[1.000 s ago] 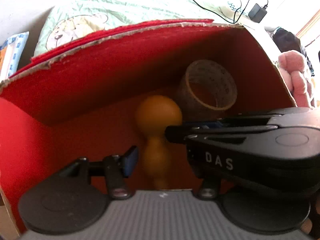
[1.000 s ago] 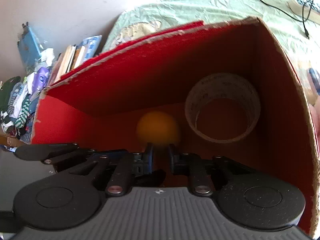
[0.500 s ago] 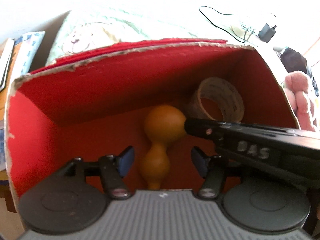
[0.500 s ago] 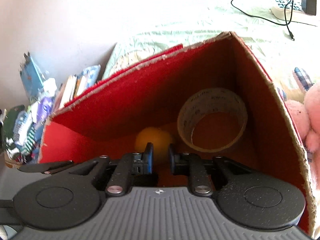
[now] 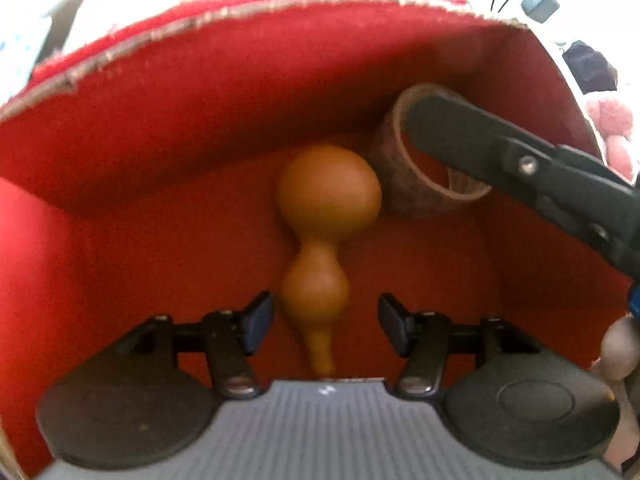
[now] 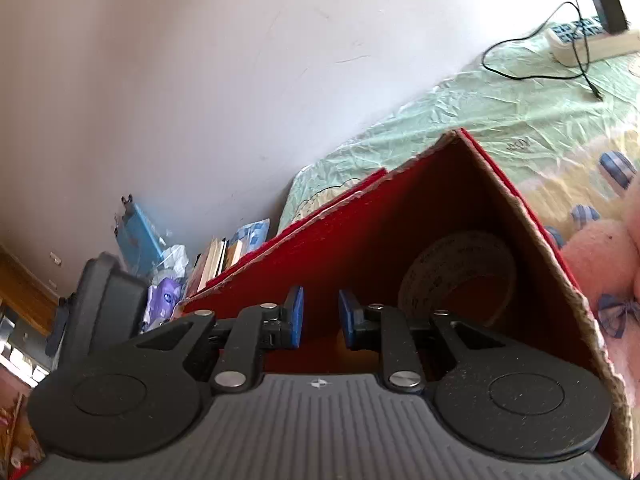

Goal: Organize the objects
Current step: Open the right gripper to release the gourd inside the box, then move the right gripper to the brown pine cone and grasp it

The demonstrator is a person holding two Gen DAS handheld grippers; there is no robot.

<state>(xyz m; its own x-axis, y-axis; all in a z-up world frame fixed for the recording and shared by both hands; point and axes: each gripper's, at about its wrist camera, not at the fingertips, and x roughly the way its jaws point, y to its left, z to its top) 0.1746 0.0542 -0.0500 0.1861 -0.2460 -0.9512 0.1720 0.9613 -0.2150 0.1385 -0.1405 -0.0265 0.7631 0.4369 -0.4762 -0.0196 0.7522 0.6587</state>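
A: Presently, left gripper [image 5: 326, 322] sits inside the red-lined cardboard box [image 5: 200, 128], jaws spread wide and released. Orange gourd-shaped toy [image 5: 326, 216] lies on the box floor, its narrow stem end between the blue pads [image 5: 260, 316], touching neither.

B: Noted. Tape?

A: Brown roll of packing tape [image 5: 404, 176] stands on edge in the far right corner, just beside the toy's large bulb. A black arm of the right gripper crosses in front of it in the left view.

B: Right gripper [image 6: 320, 322]?

A: Near the box rim, jaws parted by a narrow gap, nothing visibly between them. Pink plush toy [image 6: 600, 260] lies right of the box on the pale green sheet [image 6: 500, 112].
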